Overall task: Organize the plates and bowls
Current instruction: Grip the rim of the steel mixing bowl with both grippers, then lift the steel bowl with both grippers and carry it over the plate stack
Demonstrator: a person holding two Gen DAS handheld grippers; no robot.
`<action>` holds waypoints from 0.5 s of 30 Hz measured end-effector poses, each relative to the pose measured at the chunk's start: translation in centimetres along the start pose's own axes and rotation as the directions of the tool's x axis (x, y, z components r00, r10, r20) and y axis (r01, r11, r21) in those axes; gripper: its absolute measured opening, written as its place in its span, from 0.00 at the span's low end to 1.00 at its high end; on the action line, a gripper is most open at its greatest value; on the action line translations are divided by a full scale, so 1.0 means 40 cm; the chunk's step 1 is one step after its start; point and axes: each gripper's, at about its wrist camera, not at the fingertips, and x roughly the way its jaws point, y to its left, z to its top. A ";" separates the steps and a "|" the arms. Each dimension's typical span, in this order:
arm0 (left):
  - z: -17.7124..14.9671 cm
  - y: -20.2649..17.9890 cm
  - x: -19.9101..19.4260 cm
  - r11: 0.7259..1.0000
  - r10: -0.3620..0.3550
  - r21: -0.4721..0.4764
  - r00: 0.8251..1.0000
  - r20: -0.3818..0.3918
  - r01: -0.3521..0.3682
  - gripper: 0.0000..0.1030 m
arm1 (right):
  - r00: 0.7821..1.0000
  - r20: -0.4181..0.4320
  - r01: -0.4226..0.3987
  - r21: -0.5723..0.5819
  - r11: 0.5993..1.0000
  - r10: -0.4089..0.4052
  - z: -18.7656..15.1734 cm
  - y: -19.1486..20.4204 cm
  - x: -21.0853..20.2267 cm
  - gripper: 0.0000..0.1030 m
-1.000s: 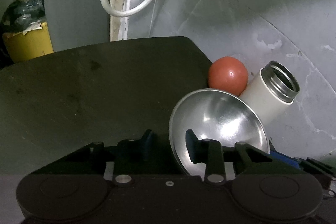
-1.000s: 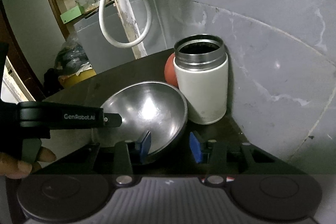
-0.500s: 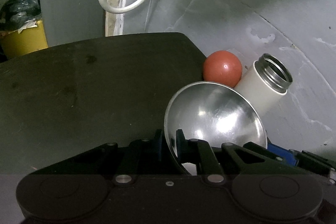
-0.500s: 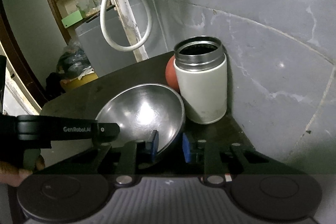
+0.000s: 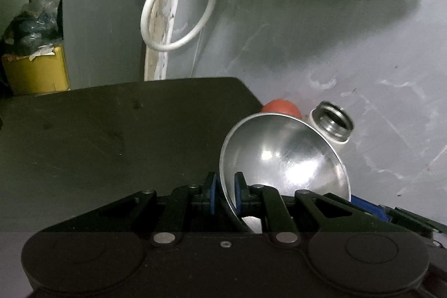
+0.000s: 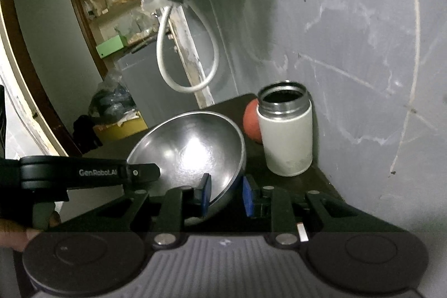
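A shiny steel bowl (image 5: 285, 155) is held tilted above the dark table (image 5: 111, 130), its hollow facing the left wrist camera. My left gripper (image 5: 225, 192) is shut on its near rim, one pad inside and one outside. In the right wrist view the same bowl (image 6: 190, 150) sits between the blue pads of my right gripper (image 6: 226, 194), which is shut on the opposite wall. One blue pad of the right gripper's fingers (image 5: 368, 210) shows behind the bowl in the left wrist view. No plates are in view.
A white open-topped flask (image 6: 287, 141) stands in the table's corner against the grey wall, with a red ball (image 6: 251, 124) just behind it. A white hose loop (image 5: 178, 18) hangs on the wall. A yellow box (image 5: 36, 71) sits beyond the table's far edge.
Both grippers have closed on the bowl's rim from opposite sides. The bowl and both cameras have risen, so the flask and ball now sit lower and farther.
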 end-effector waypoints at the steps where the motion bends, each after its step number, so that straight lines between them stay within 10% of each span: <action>1: -0.001 0.001 -0.014 1.000 -0.005 -0.002 1.000 0.007 0.005 0.13 | 1.000 0.008 0.000 -0.001 1.000 0.000 0.000 0.006 -0.013 0.26; 15: -0.075 -0.025 -0.194 0.995 -0.094 0.036 0.995 0.036 0.093 0.14 | 0.997 0.073 0.035 -0.007 0.999 -0.034 -0.057 0.064 -0.225 0.26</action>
